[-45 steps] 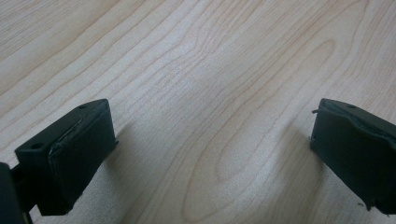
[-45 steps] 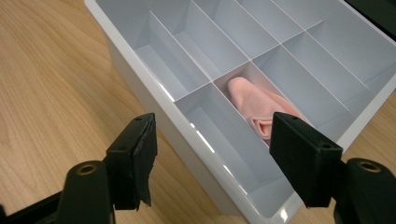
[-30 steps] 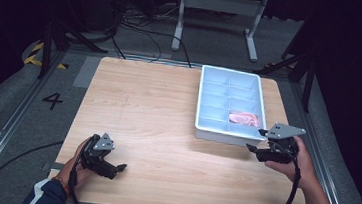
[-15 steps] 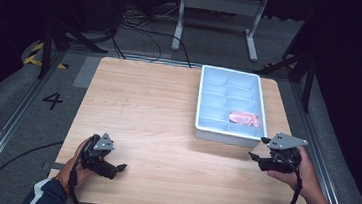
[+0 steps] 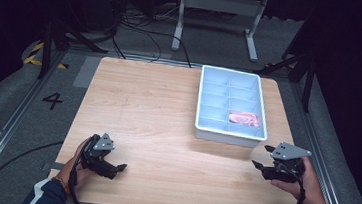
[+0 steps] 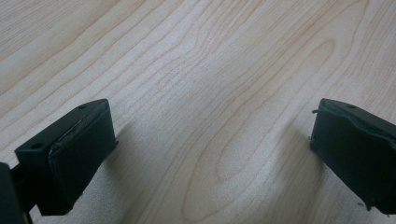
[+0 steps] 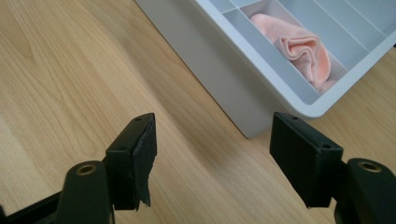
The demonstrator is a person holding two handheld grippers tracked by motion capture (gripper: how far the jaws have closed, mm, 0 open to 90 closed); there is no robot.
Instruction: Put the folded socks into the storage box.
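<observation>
A: Quick pass. Where's the pink cloth (image 5: 244, 118)?

B: In the white divided tray (image 5: 230, 135), far right of the counter (image 5: 158, 110). It's in the right column, second compartment from the near end, bunched up and folded on itself. The right gripper view shows it clearly (image 7: 299, 49).

A: Grippers?

B: Right gripper (image 5: 263, 157) sits just off the tray's near right corner, jaws apart, nothing between them, not touching the tray. Left gripper (image 5: 118, 168) rests at the near left of the counter, well apart from the tray, jaws apart over bare wood (image 6: 210, 140).

A: Handling notes?

B: Judging by the look: light, soft, limp. It won't break and won't slip much against the pads, but it'll sag and may unfold when lifted. The compartment is narrow, so the walls crowd the jaws.

A: Where to grab?

B: I'd pinch the raised fold at the top of the bunch, coming straight down along the compartment's length, so both jaws clear the dividers.
</observation>
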